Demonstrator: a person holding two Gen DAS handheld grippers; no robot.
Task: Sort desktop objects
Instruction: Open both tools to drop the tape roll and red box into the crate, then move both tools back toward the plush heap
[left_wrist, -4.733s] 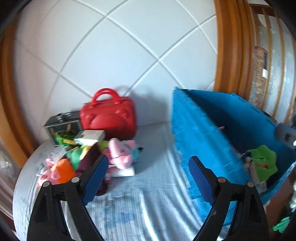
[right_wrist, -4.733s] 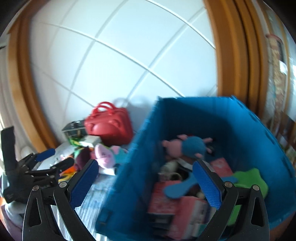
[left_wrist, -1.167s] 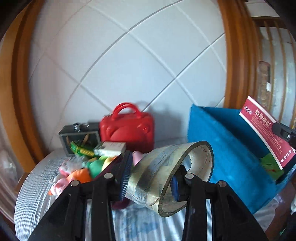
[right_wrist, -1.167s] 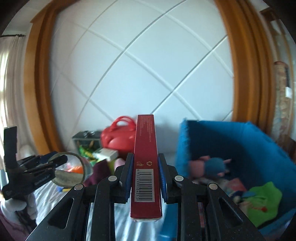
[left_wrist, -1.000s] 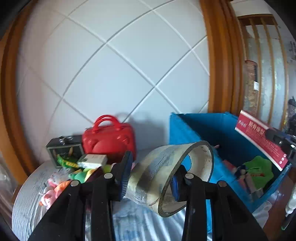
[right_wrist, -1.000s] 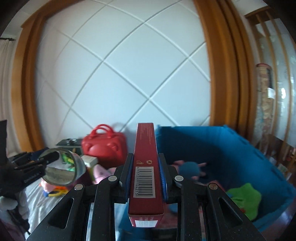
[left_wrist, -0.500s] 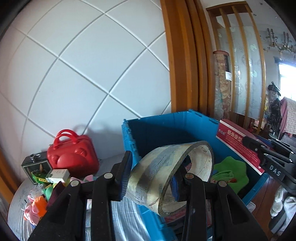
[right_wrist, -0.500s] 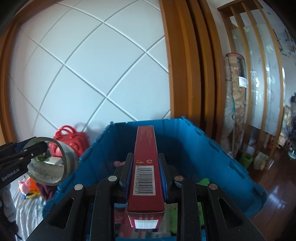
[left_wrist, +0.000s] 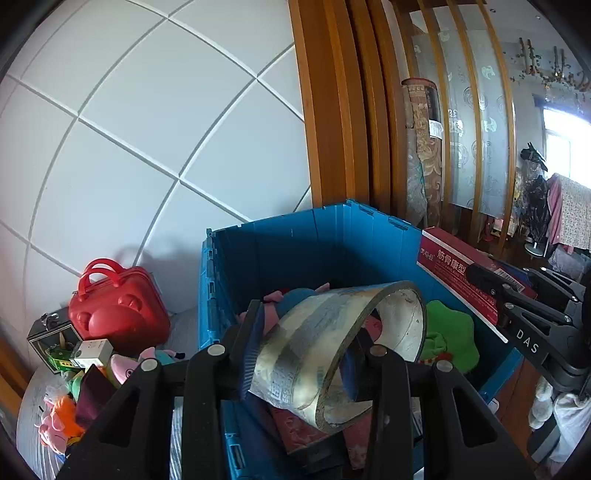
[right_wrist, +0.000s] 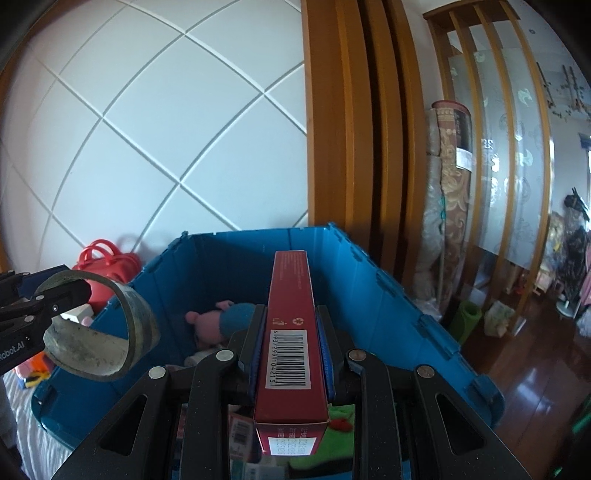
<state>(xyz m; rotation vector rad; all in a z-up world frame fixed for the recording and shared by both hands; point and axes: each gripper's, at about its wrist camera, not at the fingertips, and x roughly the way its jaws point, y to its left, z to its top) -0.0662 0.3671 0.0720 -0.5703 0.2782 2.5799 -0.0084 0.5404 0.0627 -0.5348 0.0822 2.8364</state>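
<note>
My left gripper (left_wrist: 301, 356) is shut on a worn roll of wide tape (left_wrist: 332, 350), squeezed oval and held over the open blue crate (left_wrist: 295, 236). In the right wrist view the same tape roll (right_wrist: 99, 332) hangs at the crate's left rim. My right gripper (right_wrist: 291, 354) is shut on a long red box (right_wrist: 290, 332) standing on edge above the blue crate (right_wrist: 369, 280); that red box (left_wrist: 465, 273) shows at the right in the left wrist view. Inside the crate lie a pink and blue plush (right_wrist: 225, 321) and a green plush (left_wrist: 448, 339).
Left of the crate on the striped cloth are a red toy case (left_wrist: 118, 314), a dark tin (left_wrist: 51, 338), a small white box (left_wrist: 92, 350) and several small toys (left_wrist: 62, 417). A white tiled wall stands behind, a wooden frame (left_wrist: 332, 110) to its right.
Both grippers have swung right from the toy pile, carrying the tape roll and the red box, and now hang over the blue crate. Their grips have not changed.
</note>
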